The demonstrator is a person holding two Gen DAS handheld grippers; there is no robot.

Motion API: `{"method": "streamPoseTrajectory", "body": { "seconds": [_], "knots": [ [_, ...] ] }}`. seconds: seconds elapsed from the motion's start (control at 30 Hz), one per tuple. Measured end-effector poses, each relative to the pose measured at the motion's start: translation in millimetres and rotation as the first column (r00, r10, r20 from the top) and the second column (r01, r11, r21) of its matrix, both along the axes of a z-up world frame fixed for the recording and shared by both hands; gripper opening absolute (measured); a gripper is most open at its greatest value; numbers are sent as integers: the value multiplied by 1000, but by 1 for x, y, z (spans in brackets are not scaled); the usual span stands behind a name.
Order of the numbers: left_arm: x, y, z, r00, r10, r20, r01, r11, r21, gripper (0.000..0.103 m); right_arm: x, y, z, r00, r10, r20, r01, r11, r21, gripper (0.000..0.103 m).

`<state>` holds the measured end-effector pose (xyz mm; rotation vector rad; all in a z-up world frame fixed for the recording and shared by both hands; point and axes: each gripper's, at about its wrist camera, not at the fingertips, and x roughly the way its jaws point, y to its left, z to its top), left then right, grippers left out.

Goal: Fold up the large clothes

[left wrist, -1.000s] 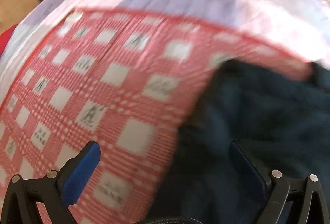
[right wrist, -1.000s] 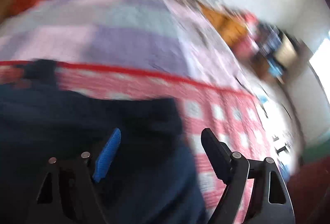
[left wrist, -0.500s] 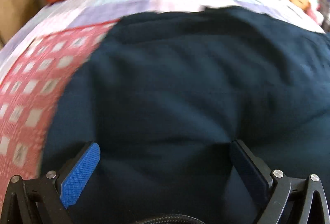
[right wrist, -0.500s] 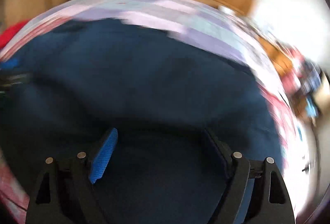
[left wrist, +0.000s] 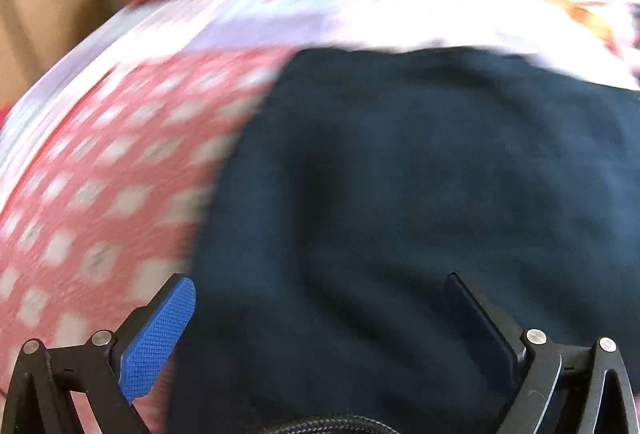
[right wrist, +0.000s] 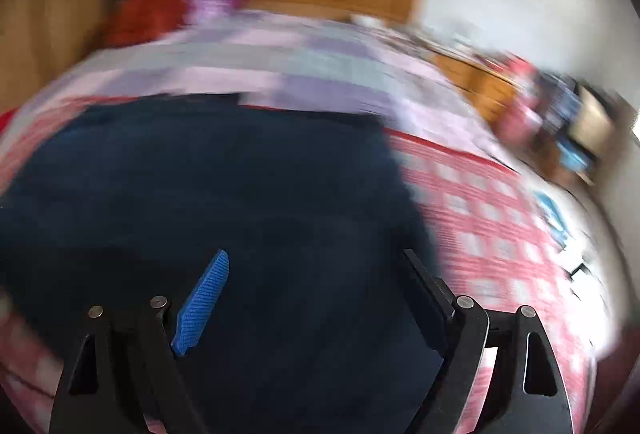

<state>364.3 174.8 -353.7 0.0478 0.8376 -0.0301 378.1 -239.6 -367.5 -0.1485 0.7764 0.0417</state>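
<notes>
Since half a second ago both views have swung: the red checked cloth is back beyond the left gripper's blue pad, and the dark navy garment no longer fills either view. Motion blur heavy in both.

Left gripper: jaws wide apart, nothing between the pads; garment lies under and ahead of them, its left edge running up just inside the blue pad.

Right gripper: jaws also wide apart, gripping nothing; garment spreads ahead and off to the jaws' left, its right edge passing close by the black finger.

Garment lies on the checked cloth over a lilac patchwork bedspread, spanning between both grippers. Each gripper sits near its own side edge, neither clearly nearer. Long axis: cannot tell.
</notes>
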Motion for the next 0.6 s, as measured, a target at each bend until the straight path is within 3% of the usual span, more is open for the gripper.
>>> {"method": "streamPoseTrajectory", "body": {
  "seconds": [0.1, 0.2, 0.3, 0.37, 0.47, 0.5, 0.57, 0.6],
  "knots": [
    [-23, -66, 0, 987, -160, 8, 160, 987, 2, 102, -22, 73, -17, 977, 212, -33, -213, 977, -22, 88],
    [-22, -89, -26, 979, -200, -43, 202, 978, 59, 102, -25, 87, -40, 966, 250, -70, -255, 963, -85, 88],
    [-14, -50, -49, 989, -126, -75, 128, 992, 17, 103, -18, 14, -47, 995, 70, -73, -77, 992, -99, 89],
    [-12, -16, -54, 996, -44, -79, 49, 997, 61, 103, -19, -38, -47, 996, -43, -83, 35, 995, -95, 89],
    [-10, 38, -56, 992, 69, -103, -60, 994, 88, 103, -26, -125, -46, 959, -247, -143, 241, 969, -57, 89],
    [-11, 52, -53, 989, 100, -111, -91, 993, 78, 103, -29, -154, -42, 925, -343, -164, 338, 940, -56, 89],
    [-16, 72, -47, 980, 157, -124, -147, 986, 82, 103, -38, -180, -35, 901, -394, -179, 400, 916, -2, 89],
    [-20, 79, -45, 977, 171, -126, -163, 984, 66, 103, -45, -194, -31, 899, -389, -202, 414, 904, 105, 89]
  ]
}}
